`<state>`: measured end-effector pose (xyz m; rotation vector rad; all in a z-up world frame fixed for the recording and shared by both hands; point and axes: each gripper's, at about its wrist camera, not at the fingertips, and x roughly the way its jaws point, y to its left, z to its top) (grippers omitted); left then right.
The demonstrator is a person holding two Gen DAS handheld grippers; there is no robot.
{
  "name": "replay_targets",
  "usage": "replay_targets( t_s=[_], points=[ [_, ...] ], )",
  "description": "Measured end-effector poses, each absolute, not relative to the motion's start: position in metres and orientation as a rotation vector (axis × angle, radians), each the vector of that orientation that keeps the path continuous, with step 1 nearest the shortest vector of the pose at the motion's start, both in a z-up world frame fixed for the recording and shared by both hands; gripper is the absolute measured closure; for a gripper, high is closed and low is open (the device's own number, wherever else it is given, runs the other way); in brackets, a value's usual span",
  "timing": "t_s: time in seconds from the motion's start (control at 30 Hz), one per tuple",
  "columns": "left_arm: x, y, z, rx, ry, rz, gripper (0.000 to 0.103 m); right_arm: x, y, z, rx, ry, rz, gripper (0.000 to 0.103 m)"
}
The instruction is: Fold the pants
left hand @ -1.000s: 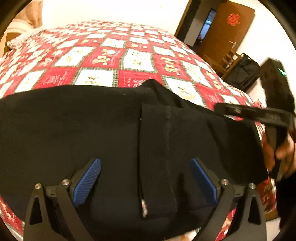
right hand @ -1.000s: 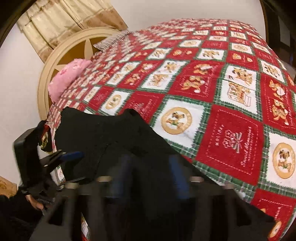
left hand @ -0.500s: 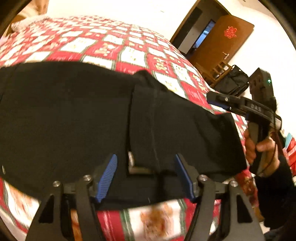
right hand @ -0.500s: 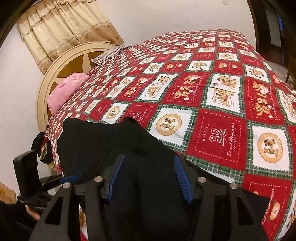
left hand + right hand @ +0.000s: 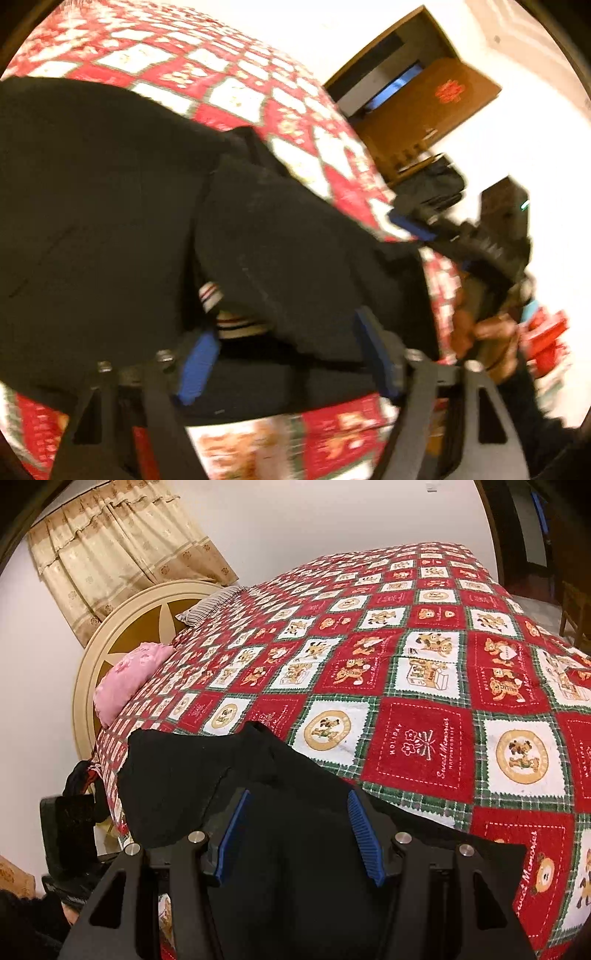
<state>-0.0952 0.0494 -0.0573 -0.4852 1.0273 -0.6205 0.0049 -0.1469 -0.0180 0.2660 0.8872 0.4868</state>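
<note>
Evidently the grasping step was in hand: the black fabric pants (image 5: 110,229) lay on the red-and-white checked bedspread (image 5: 424,672), the left gripper (image 5: 284,354) closing around their near edge, the right gripper (image 5: 299,834) half open over them, gripping nothing visibly; lifting comes next.

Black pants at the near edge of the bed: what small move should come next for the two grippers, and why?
Probably finish the pinch. The left gripper is closing with the pants' near edge, where a striped band shows, between its jaws; the right gripper straddles cloth with pads apart. Once both grip, lift the edge toward the far side of the blanket.
</note>
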Motion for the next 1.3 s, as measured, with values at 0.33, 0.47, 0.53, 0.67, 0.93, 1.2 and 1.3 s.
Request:
replay_targets(
  t_s=[0.33,0.47,0.53,0.67,0.93,1.2,1.3],
  points=[
    [-0.071,0.053,-0.071,-0.585,1.055,-0.525,0.04,0.009,-0.146,-0.018,0.228,0.905,0.486,0.047],
    [-0.068,0.052,-0.07,-0.586,1.04,-0.521,0.059,0.013,-0.146,-0.02,0.226,0.909,0.487,0.047],
    [-0.068,0.047,-0.069,-0.562,1.039,-0.558,0.082,0.015,-0.145,-0.021,0.229,0.907,0.491,0.047],
    [-0.078,0.04,-0.054,-0.458,0.993,-0.615,0.087,0.022,-0.139,-0.021,0.176,0.924,0.521,0.047],
    [-0.132,0.041,-0.006,-0.223,0.79,-0.888,0.087,0.035,-0.159,-0.006,0.06,0.924,0.545,0.047],
    [-0.151,0.029,-0.013,-0.115,0.795,-0.956,0.087,0.037,-0.131,-0.03,-0.092,0.988,0.621,0.067],
    [-0.147,0.034,-0.014,-0.135,0.812,-0.934,0.087,0.04,-0.11,-0.039,-0.195,1.014,0.646,0.07]
  ],
)
